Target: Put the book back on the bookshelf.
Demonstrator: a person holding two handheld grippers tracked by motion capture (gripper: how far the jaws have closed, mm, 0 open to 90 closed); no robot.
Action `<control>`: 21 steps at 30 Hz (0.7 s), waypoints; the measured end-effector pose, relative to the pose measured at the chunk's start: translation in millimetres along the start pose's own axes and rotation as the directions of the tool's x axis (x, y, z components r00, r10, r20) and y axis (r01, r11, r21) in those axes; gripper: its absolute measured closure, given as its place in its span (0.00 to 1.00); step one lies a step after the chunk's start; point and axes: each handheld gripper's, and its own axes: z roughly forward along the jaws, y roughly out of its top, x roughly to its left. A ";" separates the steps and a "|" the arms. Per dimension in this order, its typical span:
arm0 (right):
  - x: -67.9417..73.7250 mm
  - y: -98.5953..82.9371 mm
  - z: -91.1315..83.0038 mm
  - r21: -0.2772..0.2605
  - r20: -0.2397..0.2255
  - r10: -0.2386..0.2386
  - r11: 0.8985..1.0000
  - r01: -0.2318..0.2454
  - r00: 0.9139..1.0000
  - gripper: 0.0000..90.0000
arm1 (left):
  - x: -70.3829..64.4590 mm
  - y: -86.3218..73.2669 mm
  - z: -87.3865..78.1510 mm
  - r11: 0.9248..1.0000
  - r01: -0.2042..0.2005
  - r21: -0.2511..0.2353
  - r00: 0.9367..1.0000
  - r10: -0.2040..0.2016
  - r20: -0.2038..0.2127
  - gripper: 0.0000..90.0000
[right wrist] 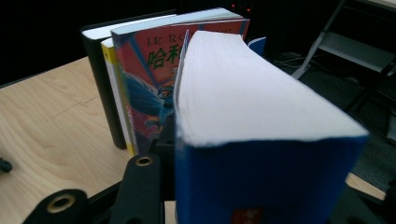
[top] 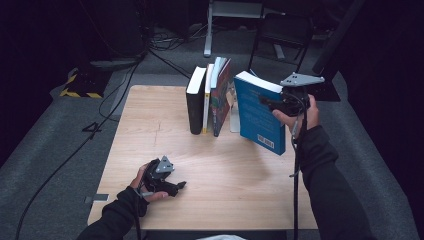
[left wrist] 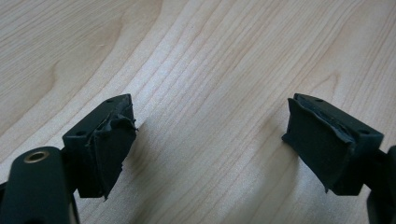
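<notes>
My right gripper (top: pixel 267 101) is shut on a thick blue book (top: pixel 258 114) and holds it tilted above the table, just right of a row of standing books (top: pixel 209 97). From the right gripper view the blue book (right wrist: pixel 261 140) shows its white page edge close up, with a red-covered book (right wrist: pixel 149 88), a yellow one and a black book (right wrist: pixel 100 88) behind it. My left gripper (top: pixel 179 186) rests low near the table's front left, open. Between its fingertips (left wrist: pixel 112 144) there is just bare wood in the left gripper view.
The wooden table (top: pixel 150 135) has free room across its left and front. A white bookend (top: pixel 234 117) stands by the row. Beyond the table lie cables (top: pixel 120 85), a black chair (top: pixel 282 35) and a desk leg on grey floor.
</notes>
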 end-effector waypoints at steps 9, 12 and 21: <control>-6.3 10.0 17.6 -0.011 0.033 0.039 0.999 -0.039 0.999 0.67 | 0.0 0.0 0.0 1.000 0.000 0.000 1.000 0.000 0.000 0.18; -6.5 13.2 22.4 -0.015 0.052 0.046 0.999 -0.045 0.998 0.67 | 0.0 0.0 0.0 1.000 0.000 0.000 1.000 0.000 0.000 0.18; 1.6 22.3 32.4 -0.031 0.043 0.058 0.998 -0.057 0.997 0.67 | 0.0 0.0 0.0 1.000 0.000 0.000 1.000 0.000 0.000 0.18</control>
